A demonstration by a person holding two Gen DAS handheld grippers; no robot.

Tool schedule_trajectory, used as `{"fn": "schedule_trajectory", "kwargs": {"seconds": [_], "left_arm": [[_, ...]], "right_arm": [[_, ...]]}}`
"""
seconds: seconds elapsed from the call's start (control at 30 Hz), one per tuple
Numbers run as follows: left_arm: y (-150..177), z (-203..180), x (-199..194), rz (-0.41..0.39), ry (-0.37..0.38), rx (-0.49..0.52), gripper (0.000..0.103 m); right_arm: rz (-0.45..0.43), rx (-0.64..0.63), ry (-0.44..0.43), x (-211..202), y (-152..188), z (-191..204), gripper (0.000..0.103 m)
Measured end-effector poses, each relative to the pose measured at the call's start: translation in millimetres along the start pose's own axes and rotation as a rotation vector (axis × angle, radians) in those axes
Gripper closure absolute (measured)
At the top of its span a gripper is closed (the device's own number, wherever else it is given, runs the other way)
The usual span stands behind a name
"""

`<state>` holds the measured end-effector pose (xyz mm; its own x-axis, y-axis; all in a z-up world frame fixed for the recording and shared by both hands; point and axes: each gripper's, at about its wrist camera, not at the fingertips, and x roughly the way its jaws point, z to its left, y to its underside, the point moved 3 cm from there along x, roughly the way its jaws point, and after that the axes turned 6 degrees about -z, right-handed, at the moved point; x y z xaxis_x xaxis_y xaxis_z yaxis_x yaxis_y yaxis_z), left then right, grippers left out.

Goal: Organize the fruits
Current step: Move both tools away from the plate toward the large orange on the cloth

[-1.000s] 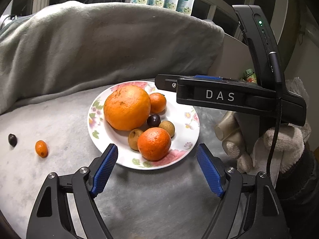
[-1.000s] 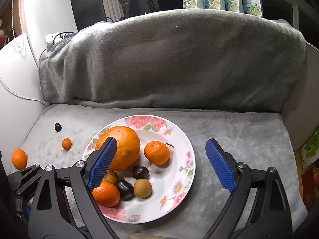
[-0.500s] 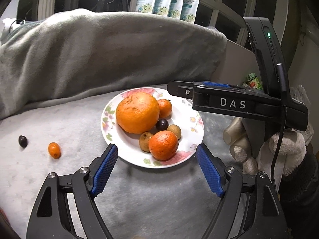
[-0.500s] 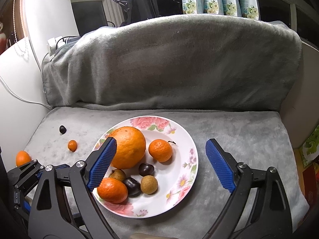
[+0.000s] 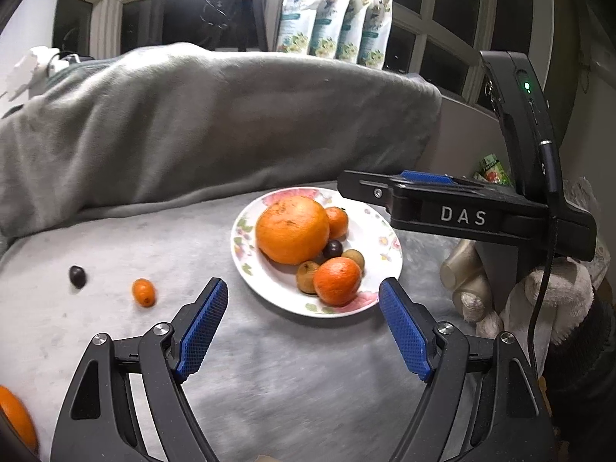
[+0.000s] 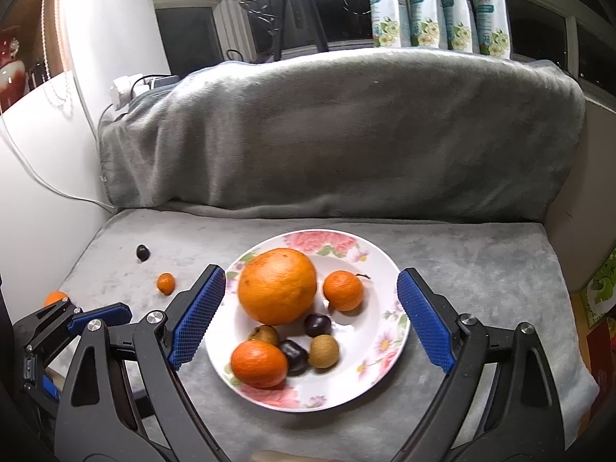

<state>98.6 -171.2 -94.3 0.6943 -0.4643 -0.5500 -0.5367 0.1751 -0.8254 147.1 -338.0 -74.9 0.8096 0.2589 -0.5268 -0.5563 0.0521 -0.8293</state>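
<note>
A floral plate holds a big orange, two small oranges, dark plums and brown longans; it also shows in the left wrist view. On the grey cloth left of the plate lie a kumquat, a dark plum and an orange at the frame's edge. My left gripper is open and empty, near the plate's front edge. My right gripper is open and empty, above the plate's near side; it also shows in the left wrist view.
A grey blanket covers the backrest behind the plate. Several pouches stand on the window sill. A white wall and a cable bound the left side. The left gripper's body sits at the lower left.
Both cameras have drawn back and to the left from the plate. The plate has shifted right in both views, and the loose fruit on the left is more in view.
</note>
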Motion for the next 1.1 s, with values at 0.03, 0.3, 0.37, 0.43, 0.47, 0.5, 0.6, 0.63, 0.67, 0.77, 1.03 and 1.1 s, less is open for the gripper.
{"fn": "schedule_trajectory", "kwargs": {"seconds": [0.03,0.3,0.37,0.43,0.47,0.5,0.6,0.63,0.67,0.77,1.03,1.1], "left_arm": [[0.8,2.4,-3.7,-0.006,-0.006,0.000,0.022],[-0.8,21.3,-28.1,-0.047,-0.041,-0.022,0.021],[-1.2,26.6,-33.9,-0.056,-0.050,-0.028,0.021],[-1.2,31.4,-39.2,-0.064,-0.058,-0.033,0.021],[-1.0,34.2,-42.6,-0.071,-0.067,-0.034,0.021],[-1.1,36.4,-45.1,-0.075,-0.075,-0.034,0.021],[0.8,45.2,-53.0,-0.084,-0.098,-0.043,0.021],[1.9,48.3,-55.2,-0.086,-0.105,-0.048,0.021],[3.6,52.2,-57.9,-0.088,-0.114,-0.053,0.021],[8.8,61.9,-63.6,-0.088,-0.140,-0.063,0.021],[28.8,96.3,-82.9,-0.078,-0.217,-0.120,0.021],[34.1,107.2,-89.7,-0.075,-0.237,-0.141,0.021]], "right_arm": [[-0.001,-0.003,-0.003,-0.6,-0.4,2.6,0.010],[-0.008,-0.024,-0.040,-0.3,-4.7,28.1,0.010],[-0.010,-0.032,-0.051,-0.1,-5.5,37.1,0.010],[-0.008,-0.042,-0.058,-0.7,-6.0,44.6,0.010],[-0.010,-0.051,-0.067,-1.7,-6.4,50.4,0.010],[-0.011,-0.059,-0.072,-2.4,-6.6,54.5,0.010],[-0.018,-0.076,-0.088,-3.7,-8.1,66.9,0.010],[-0.019,-0.079,-0.095,-3.9,-8.5,70.9,0.010],[-0.021,-0.080,-0.103,-3.9,-9.1,75.8,0.010],[-0.022,-0.078,-0.114,-1.9,-9.6,87.5,0.010],[-0.023,-0.121,-0.164,9.4,-5.0,123.9,0.010],[-0.005,-0.136,-0.188,14.9,-2.2,135.6,0.010]]}}
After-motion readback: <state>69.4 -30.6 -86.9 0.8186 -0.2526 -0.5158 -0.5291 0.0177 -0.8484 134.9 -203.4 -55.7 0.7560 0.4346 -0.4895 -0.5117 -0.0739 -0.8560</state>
